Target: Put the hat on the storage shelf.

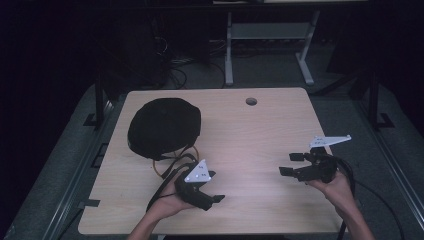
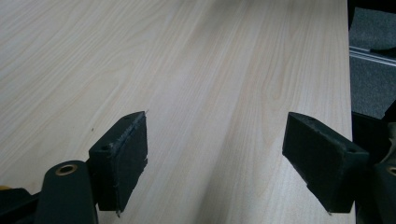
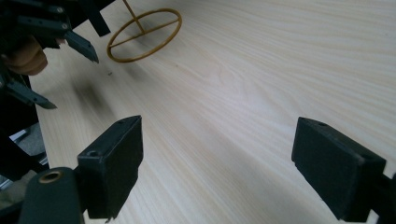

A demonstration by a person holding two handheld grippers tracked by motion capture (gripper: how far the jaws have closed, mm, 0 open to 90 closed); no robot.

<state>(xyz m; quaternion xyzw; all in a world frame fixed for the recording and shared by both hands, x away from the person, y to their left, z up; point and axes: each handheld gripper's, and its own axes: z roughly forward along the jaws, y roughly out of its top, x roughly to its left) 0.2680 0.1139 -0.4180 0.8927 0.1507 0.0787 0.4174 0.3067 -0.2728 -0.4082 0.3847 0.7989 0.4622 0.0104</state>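
A black dome-shaped hat (image 1: 164, 125) rests on a gold wire stand at the table's back left. The stand's round base ring (image 1: 172, 167) (image 3: 144, 33) lies flat on the wood. My left gripper (image 1: 216, 186) (image 2: 215, 140) sits just in front and to the right of the ring, jaws open and pointing right, with nothing between them. It also appears at the upper left of the right gripper view (image 3: 70, 74). My right gripper (image 1: 286, 164) (image 3: 217, 140) hovers over the right half of the table, open, aimed left toward the ring.
The light wooden table (image 1: 250, 135) has a cable hole (image 1: 251, 101) near its back edge. A grey desk frame (image 1: 270, 35) and cables stand on the dark floor behind. Black cables (image 1: 162, 192) trail from the left gripper across the table front.
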